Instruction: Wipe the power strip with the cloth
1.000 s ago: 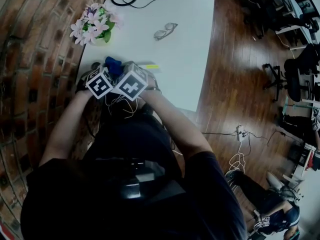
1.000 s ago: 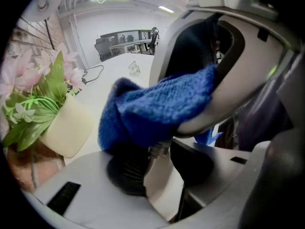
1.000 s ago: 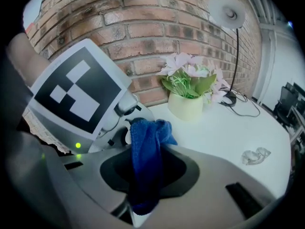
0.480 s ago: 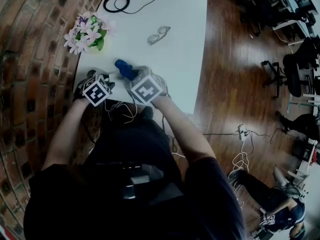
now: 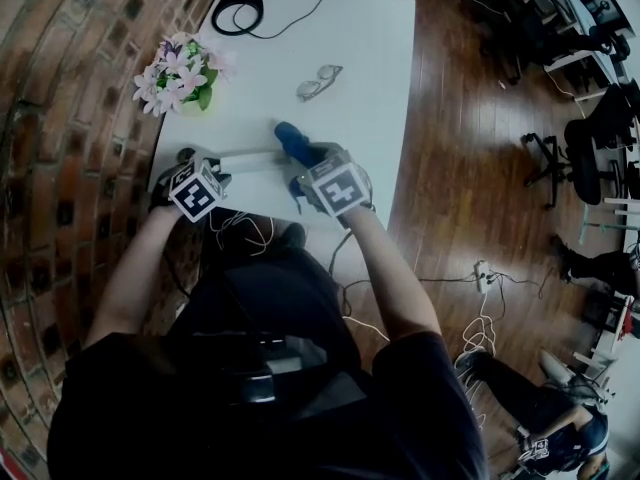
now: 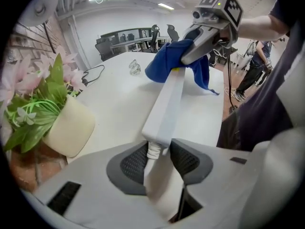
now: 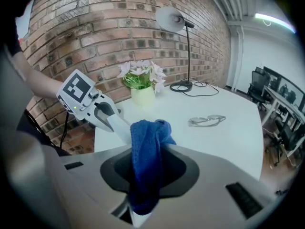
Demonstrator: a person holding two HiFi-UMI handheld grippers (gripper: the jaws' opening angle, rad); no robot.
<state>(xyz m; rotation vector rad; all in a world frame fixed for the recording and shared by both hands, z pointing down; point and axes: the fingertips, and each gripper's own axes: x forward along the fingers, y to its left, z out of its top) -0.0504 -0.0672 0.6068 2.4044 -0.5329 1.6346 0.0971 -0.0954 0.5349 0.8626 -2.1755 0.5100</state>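
White table (image 5: 375, 88) is carrying one power strip (image 5: 245, 156), one blue cloth (image 5: 293, 140), one pot of pink flowers (image 5: 180, 68), one pair of glasses (image 5: 318, 81) and one black lamp base (image 5: 238, 13) in the head view. The power strip is lying along the near edge, running from nine to three o'clock. The left tongs (image 5: 208, 163) are sitting at its nine o'clock end. The right tongs (image 5: 300, 163) are meeting it toward three o'clock, where the cloth is bunched on it. The flowers are standing at eleven o'clock of the strip and the glasses at one o'clock.

The left gripper view is showing what the marker cubes are hiding from above. The left tongs are pinching the strip's cable end between their two dark pads. The strip is stretching away toward twelve o'clock, and the cloth is draping over its far end beneath the right tongs.

The right gripper view is showing the right tongs clamping the folded cloth, which is hanging down between their pads. Only this view is catching the lamp's round head and stem, rising at twelve o'clock before a brick wall (image 7: 95, 27).
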